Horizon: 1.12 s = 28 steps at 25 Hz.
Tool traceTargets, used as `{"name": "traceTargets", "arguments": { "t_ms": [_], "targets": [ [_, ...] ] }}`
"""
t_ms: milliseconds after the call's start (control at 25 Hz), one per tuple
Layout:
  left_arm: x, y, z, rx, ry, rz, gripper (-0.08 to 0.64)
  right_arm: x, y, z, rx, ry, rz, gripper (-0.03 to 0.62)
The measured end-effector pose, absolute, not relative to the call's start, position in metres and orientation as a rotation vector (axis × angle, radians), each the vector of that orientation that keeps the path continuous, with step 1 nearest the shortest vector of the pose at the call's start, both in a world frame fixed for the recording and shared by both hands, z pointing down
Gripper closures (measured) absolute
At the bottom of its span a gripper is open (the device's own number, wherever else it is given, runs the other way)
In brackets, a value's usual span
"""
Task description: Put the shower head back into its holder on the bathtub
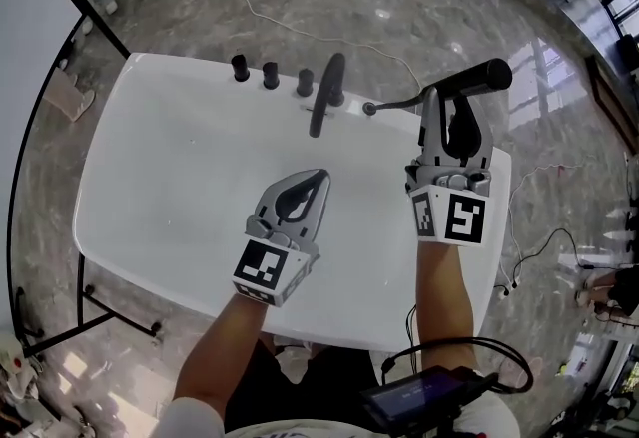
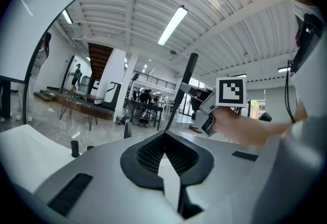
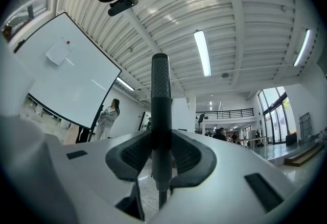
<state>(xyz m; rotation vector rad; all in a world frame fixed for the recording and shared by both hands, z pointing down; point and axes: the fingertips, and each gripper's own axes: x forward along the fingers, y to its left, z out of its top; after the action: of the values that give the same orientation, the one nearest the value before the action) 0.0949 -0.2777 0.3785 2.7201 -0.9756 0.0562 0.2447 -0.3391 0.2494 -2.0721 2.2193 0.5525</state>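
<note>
Your left forearm comes up from 6 o'clock and leans toward 1 o'clock. It carries the left tongs [image 1: 316, 177] over the middle of the white bathtub [image 1: 150, 137]. In the left gripper view their pads meet tip to tip, closed narrow, with nothing between them [image 2: 164, 135].

Your right forearm runs almost straight toward 12 o'clock above the tub's rim at 3 o'clock. The right tongs [image 1: 452, 107] clamp the black shower head [image 1: 471, 82] by its handle. In the right gripper view the handle [image 3: 160, 90] stands upright between the two pads, which press on it from both sides [image 3: 162, 142]. In the head view its thick end points toward 2 o'clock, past the tong tips.

A thin hose [image 1: 397, 106] runs from the handle toward 9 o'clock to a small fitting on the rim, just beside the dark spout [image 1: 327, 92]. Three knobs [image 1: 271, 76] stand in a row at 10 o'clock from the spout.
</note>
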Motion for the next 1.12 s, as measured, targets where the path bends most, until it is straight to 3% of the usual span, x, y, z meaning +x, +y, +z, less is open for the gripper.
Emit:
{"name": "traceTargets", "arguments": {
  "t_ms": [400, 1120],
  "targets": [
    [0.101, -0.285, 0.409, 2.722, -0.993, 0.07, 0.545, 0.257, -0.407, 0.284, -2.087, 2.246, 0.539, 0.469],
    [0.1, -0.289, 0.456, 2.684, -1.025, 0.125, 0.545, 0.299, -0.501, 0.413, -2.149, 2.304, 0.144, 0.469]
  ]
}}
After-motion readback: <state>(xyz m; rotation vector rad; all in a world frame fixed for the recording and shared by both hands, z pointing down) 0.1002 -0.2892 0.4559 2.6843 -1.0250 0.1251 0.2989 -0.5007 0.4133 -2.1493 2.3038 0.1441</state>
